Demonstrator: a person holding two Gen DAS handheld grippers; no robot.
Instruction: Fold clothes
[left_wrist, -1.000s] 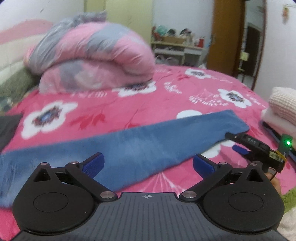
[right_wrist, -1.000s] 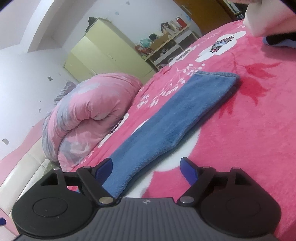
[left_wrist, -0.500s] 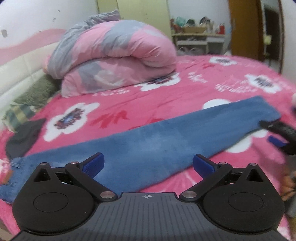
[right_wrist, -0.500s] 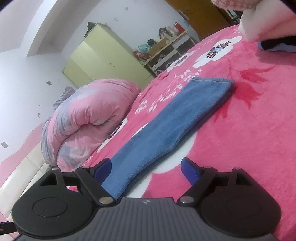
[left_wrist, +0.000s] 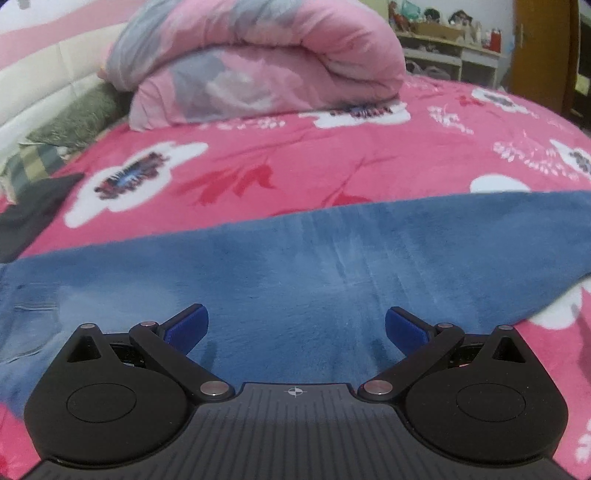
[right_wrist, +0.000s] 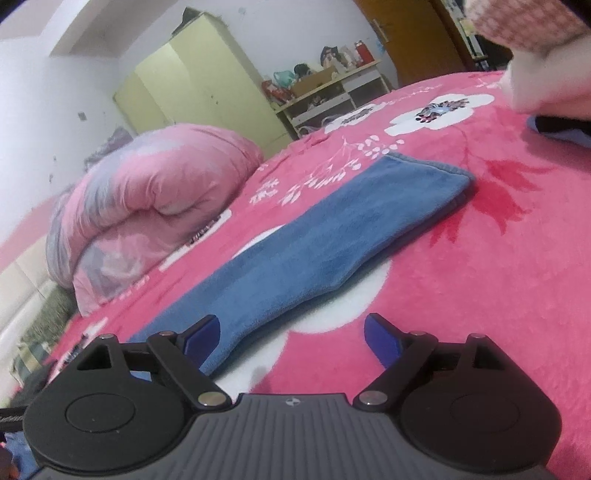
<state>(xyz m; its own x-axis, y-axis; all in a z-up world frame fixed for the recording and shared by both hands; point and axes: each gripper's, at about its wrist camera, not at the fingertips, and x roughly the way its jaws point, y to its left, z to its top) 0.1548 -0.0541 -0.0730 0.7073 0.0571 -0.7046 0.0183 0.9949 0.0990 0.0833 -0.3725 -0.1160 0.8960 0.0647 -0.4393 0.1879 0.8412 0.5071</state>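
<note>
Pink floral bed (left_wrist: 295, 158) lies clear toward 12 o'clock. Blue garment (left_wrist: 314, 266) sits under the spread left fingers (left_wrist: 186, 326); right fingers (right_wrist: 201, 338), just widened, straddle its near edge (right_wrist: 258, 328) at 10 o'clock.

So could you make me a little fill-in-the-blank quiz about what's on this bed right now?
1. The long garment lying flat on the bedspread is coloured ____.
2. The flowers printed on the bedspread are ____.
3. The rolled-up quilt lies on the bed ____ the garment, toward the wardrobe.
4. The left tongs and the right tongs both stand ____, with nothing gripped.

Missing words: blue; white; behind; open
</note>
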